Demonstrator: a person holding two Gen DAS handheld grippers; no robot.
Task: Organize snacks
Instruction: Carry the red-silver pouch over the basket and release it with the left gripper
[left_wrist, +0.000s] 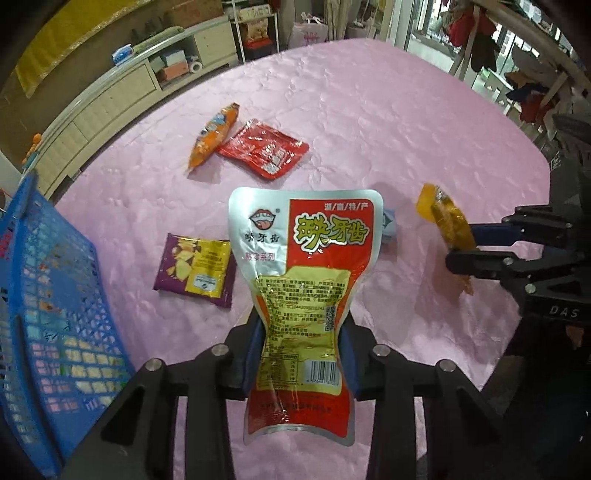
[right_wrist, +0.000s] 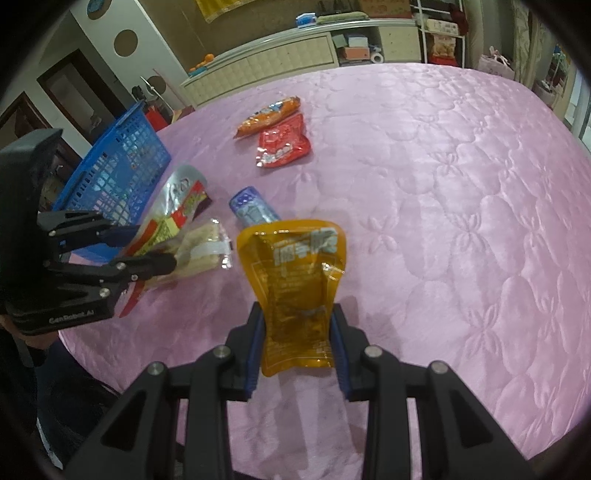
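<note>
A: Snacks first, left to right — the blue basket (left_wrist: 55, 295) stands at the left edge of the pink tablecloth (left_wrist: 369, 129), with packets already inside it, I think. Just beside it lies a purple packet (left_wrist: 195, 269); farther back an orange packet (left_wrist: 214, 134) touches a red packet (left_wrist: 264, 149).

B: And the grippers?

A: The left gripper (left_wrist: 301, 345) is clamped on the waist of a red-and-silver pouch (left_wrist: 303, 258), which looks lifted clear of the cloth. Behind that pouch a small blue packet (right_wrist: 251, 208) lies flat. At the right, the right gripper (right_wrist: 297, 343) pinches an amber pouch (right_wrist: 295, 280) the same way.

B: So which step is this?

A: Pick-up seems done for both hands — carrying to the basket comes next, by my reading. The left pouch is nearest; it needs a swing left over the basket rim before the jaws let go. Four packets remain on the cloth.
</note>
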